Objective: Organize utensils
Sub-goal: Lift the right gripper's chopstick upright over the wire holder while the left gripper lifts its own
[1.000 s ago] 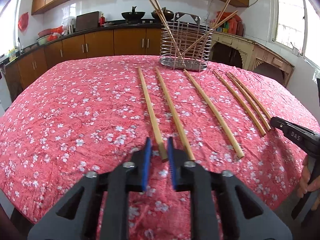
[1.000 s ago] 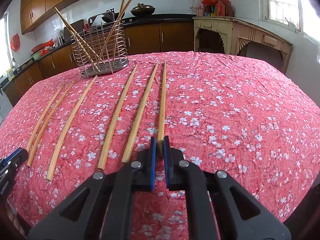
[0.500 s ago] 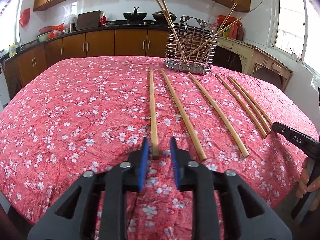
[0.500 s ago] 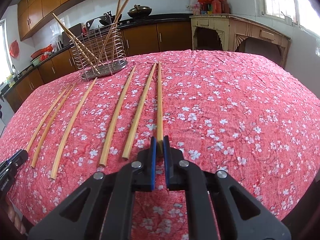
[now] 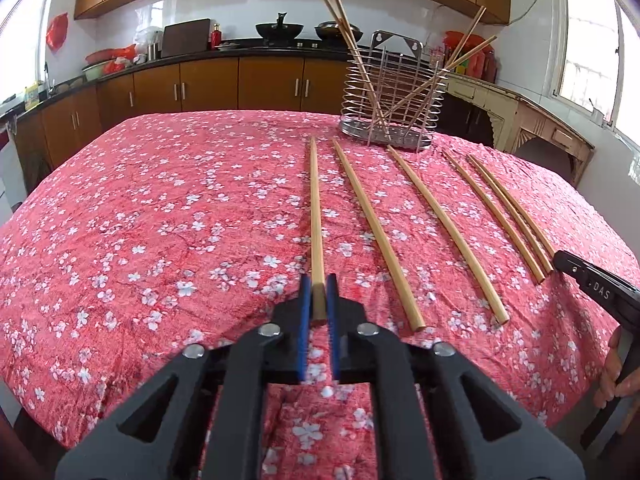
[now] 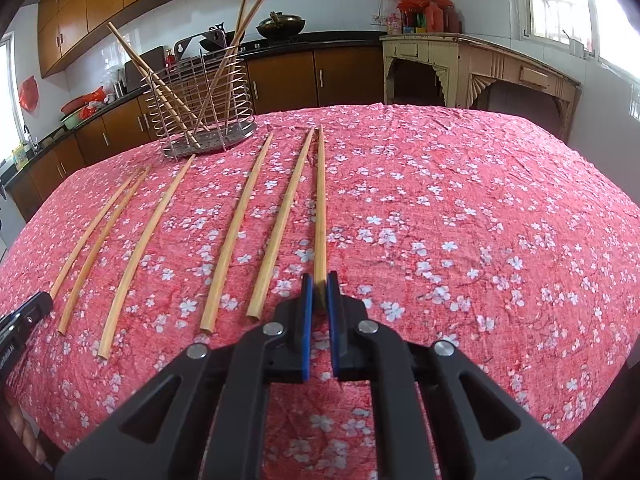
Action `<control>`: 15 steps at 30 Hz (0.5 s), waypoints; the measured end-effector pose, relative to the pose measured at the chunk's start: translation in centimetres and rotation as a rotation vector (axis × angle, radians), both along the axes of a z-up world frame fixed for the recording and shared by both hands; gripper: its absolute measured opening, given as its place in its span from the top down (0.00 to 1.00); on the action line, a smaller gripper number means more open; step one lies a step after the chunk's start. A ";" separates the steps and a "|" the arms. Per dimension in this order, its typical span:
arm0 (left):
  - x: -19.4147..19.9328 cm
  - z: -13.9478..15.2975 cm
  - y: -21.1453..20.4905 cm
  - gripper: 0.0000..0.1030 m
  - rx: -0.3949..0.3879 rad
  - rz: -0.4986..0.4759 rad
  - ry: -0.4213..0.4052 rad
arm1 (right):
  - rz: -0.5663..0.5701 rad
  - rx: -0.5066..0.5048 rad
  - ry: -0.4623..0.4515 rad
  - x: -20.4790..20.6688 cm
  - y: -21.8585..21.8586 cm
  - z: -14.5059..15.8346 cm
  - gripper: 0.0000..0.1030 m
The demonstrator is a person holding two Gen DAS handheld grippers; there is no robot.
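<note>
Several bamboo chopsticks lie side by side on the red flowered tablecloth [image 5: 160, 220]. My left gripper [image 5: 316, 284] is shut on the near end of the leftmost chopstick [image 5: 315, 208], which points away toward the wire holder [image 5: 390, 104]. My right gripper [image 6: 320, 280] is shut on the near end of the rightmost chopstick [image 6: 320, 192]. The holder [image 6: 200, 112] stands at the far side with several chopsticks leaning in it. Each gripper's tip shows at the edge of the other's view: the right gripper [image 5: 592, 284] and the left gripper [image 6: 24, 312].
Between the two held sticks lie loose chopsticks [image 6: 236, 232] in a row. A hand [image 5: 620, 376] grips the right tool's handle off the table's near edge. Brown kitchen cabinets [image 5: 200, 84] and a pale carved sideboard [image 6: 480, 72] stand behind the table.
The left gripper's jaws stood apart around the leftmost chopstick's end half a second ago and have closed on it. The right gripper stays shut on its chopstick.
</note>
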State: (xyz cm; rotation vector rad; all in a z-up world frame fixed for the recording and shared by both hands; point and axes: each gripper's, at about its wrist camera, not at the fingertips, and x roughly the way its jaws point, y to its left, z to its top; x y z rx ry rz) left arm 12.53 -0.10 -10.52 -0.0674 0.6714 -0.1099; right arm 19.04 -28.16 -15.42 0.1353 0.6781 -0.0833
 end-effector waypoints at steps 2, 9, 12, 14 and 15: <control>0.0 0.0 0.1 0.93 0.008 -0.007 0.003 | 0.003 0.002 -0.001 0.0 0.0 0.0 0.92; -0.3 0.7 1.1 0.93 0.011 -0.007 -0.008 | 0.012 -0.011 -0.034 -0.4 0.0 1.1 0.92; -0.4 1.7 1.4 0.93 0.025 -0.012 -0.032 | 0.012 -0.015 -0.055 -0.7 0.0 2.0 0.92; -0.5 2.5 1.6 0.93 0.038 -0.014 -0.057 | 0.013 -0.030 -0.088 -0.9 -0.1 3.4 0.93; -0.6 3.4 1.8 0.93 0.045 -0.014 -0.082 | 0.013 -0.033 -0.102 -1.0 -0.2 4.0 0.92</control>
